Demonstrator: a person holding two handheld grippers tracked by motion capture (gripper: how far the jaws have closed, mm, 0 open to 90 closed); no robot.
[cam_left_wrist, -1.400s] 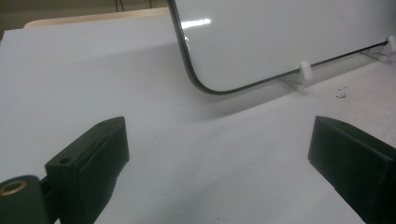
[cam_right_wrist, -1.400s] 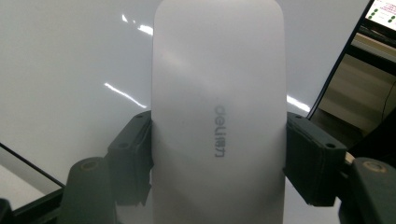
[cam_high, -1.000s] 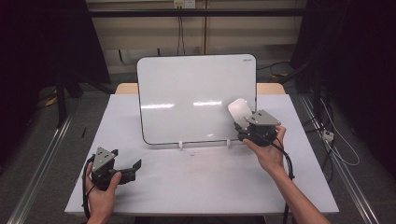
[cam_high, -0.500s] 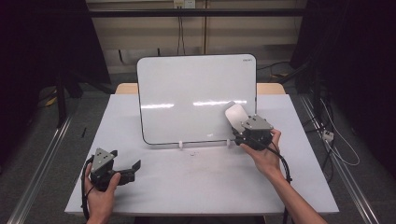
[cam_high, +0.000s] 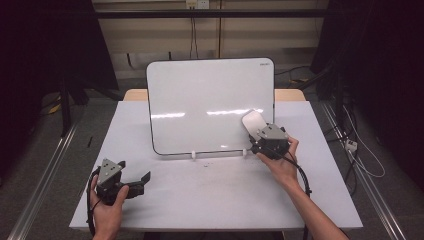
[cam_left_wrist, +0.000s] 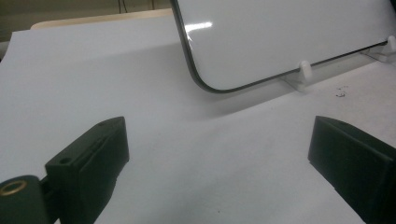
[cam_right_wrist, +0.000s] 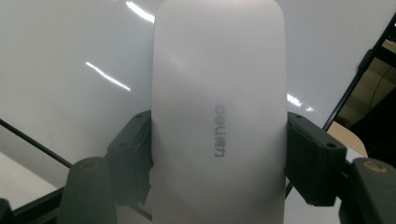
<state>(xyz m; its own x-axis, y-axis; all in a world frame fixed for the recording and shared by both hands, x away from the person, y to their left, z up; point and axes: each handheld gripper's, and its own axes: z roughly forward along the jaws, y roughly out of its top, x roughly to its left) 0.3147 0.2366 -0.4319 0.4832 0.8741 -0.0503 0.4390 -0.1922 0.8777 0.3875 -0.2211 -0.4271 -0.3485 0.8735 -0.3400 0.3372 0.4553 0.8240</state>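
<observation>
A white board (cam_high: 200, 105) with a dark rim stands tilted on small white feet (cam_high: 193, 154) at the middle of the white table (cam_high: 210, 200). My right gripper (cam_high: 257, 134) is shut on a white oblong eraser (cam_high: 252, 121), held flat against the board's lower right part. In the right gripper view the eraser (cam_right_wrist: 219, 93) sits clamped between both jaws, with the board (cam_right_wrist: 70, 46) behind it. My left gripper (cam_high: 142, 182) rests open at the table's front left. In the left gripper view it (cam_left_wrist: 219, 140) has nothing between its jaws, and the board's lower corner (cam_left_wrist: 289, 37) lies ahead.
A few dark specks (cam_left_wrist: 341, 93) lie on the table near a board foot (cam_left_wrist: 303, 74). A wooden surface (cam_high: 290, 94) shows behind the table. Cables (cam_high: 355, 150) lie on the floor at the right, and a metal rail (cam_high: 45, 170) runs along the left.
My right gripper has slid the eraser a little down and to the left over the board. The left gripper has stayed put.
</observation>
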